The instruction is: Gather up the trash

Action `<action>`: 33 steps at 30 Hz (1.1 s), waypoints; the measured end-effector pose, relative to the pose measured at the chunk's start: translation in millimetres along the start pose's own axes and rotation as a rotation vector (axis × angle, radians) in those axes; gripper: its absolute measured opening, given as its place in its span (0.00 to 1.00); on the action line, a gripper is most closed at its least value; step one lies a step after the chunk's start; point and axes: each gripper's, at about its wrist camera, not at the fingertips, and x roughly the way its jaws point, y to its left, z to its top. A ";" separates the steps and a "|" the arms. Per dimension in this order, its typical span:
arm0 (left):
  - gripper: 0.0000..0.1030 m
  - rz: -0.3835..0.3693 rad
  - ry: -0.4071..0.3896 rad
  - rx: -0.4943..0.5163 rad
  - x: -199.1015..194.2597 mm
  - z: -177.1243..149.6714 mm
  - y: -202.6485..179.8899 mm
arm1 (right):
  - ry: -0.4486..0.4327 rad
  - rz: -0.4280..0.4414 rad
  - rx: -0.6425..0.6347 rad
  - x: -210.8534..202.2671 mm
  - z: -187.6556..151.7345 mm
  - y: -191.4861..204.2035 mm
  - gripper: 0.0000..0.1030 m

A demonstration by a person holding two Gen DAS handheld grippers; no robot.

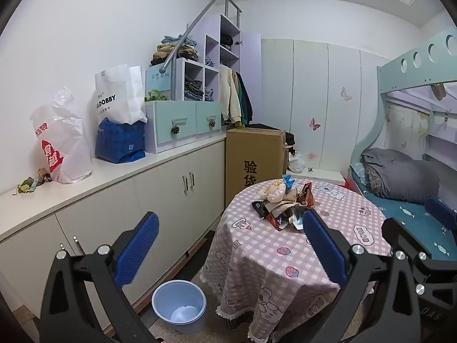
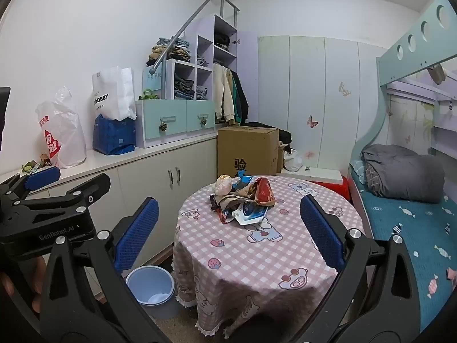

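A pile of crumpled wrappers and paper trash (image 1: 285, 204) lies on a round table with a pink checked cloth (image 1: 285, 257); the pile also shows in the right wrist view (image 2: 242, 200). A light blue bin (image 1: 179, 305) stands on the floor left of the table and shows in the right wrist view too (image 2: 150, 288). My left gripper (image 1: 228, 245) is open and empty, held short of the table. My right gripper (image 2: 228, 231) is open and empty, also short of the table. The left gripper (image 2: 42, 200) shows at the left of the right wrist view.
A long white cabinet counter (image 1: 85, 183) runs along the left wall with plastic bags (image 1: 61, 140), a blue bag (image 1: 120, 140) and small scraps (image 1: 28, 183). A cardboard box (image 1: 254, 157) stands behind the table. A bunk bed (image 1: 414, 194) is on the right.
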 end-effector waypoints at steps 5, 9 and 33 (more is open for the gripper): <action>0.96 -0.001 0.002 -0.002 0.5 0.2 0.1 | 0.002 0.002 0.006 0.6 -0.6 0.2 0.94; 0.96 -0.001 -0.001 -0.002 -0.2 -0.1 -0.6 | 0.003 0.002 0.004 0.7 -0.9 0.7 0.94; 0.96 -0.001 -0.002 -0.007 2.1 -8.5 -8.4 | 0.013 0.000 0.001 2.5 -4.3 0.1 0.94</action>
